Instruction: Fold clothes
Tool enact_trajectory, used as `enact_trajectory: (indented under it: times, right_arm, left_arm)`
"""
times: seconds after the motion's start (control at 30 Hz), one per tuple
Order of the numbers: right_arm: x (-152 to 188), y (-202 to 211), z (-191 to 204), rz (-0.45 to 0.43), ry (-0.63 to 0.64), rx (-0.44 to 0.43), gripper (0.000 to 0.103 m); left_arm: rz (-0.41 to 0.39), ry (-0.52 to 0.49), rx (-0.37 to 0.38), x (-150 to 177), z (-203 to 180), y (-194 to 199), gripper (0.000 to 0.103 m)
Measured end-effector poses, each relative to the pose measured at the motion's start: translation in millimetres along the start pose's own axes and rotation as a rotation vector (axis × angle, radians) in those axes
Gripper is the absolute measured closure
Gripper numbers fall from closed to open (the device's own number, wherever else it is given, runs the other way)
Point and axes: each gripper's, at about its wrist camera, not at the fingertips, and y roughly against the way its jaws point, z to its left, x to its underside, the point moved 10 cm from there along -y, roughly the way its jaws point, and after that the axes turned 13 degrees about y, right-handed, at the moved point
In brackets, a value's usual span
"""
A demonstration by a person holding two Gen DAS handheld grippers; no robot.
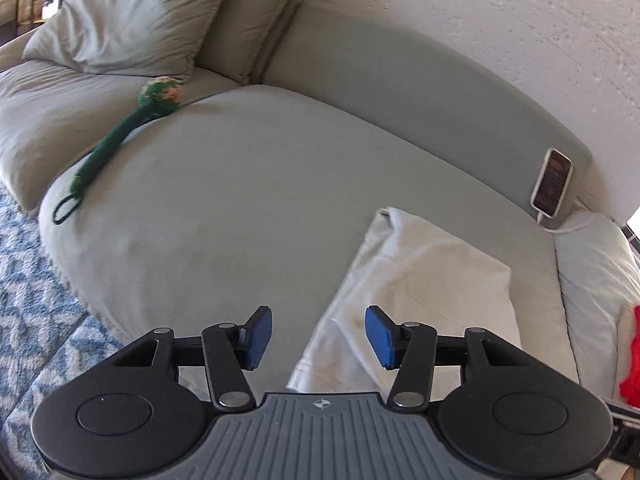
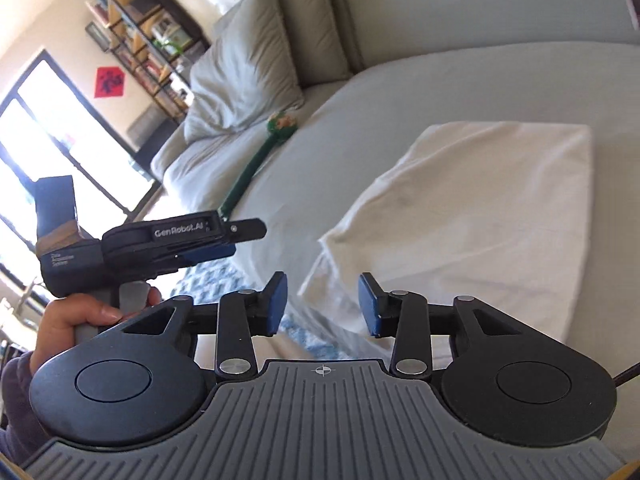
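White folded cloth [image 2: 460, 216] on grey sofa [image 1: 240, 200], near edge cut off behind left gripper [image 1: 319, 338]. Both grippers, right [image 2: 322, 304] too, parted and empty above cloth.

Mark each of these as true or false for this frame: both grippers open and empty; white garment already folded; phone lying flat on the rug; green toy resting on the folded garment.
1. Both the left gripper and the right gripper are open and hold nothing. True.
2. The white garment lies folded on the sofa cushion. True.
3. The phone lies flat on the rug. False: it leans against the sofa back, cable attached.
4. The green toy rests on the garment. False: it lies well apart, near the pillow.
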Motion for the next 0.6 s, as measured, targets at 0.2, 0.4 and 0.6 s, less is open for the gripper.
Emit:
enact_trajectory:
  times: [0.2, 0.4, 0.6]
  right_arm:
    - [21.6, 12.8, -58.0, 0.019, -0.017, 0.266, 0.086]
    - [62.4, -7.2, -51.8, 0.186, 0.297, 0.395, 0.086]
    - [53.3, 31.8, -61.0, 0.174, 0.156, 0.317, 0.084]
  left_arm:
    - [0.030, -0.261, -0.057, 24.8, -49.1, -45.0, 0.059]
    - [0.099, -0.298, -0.149, 46.4, -13.1, -57.0, 0.057]
    - [0.072, -0.135, -0.104, 13.8, 2.9, -26.0, 0.061]
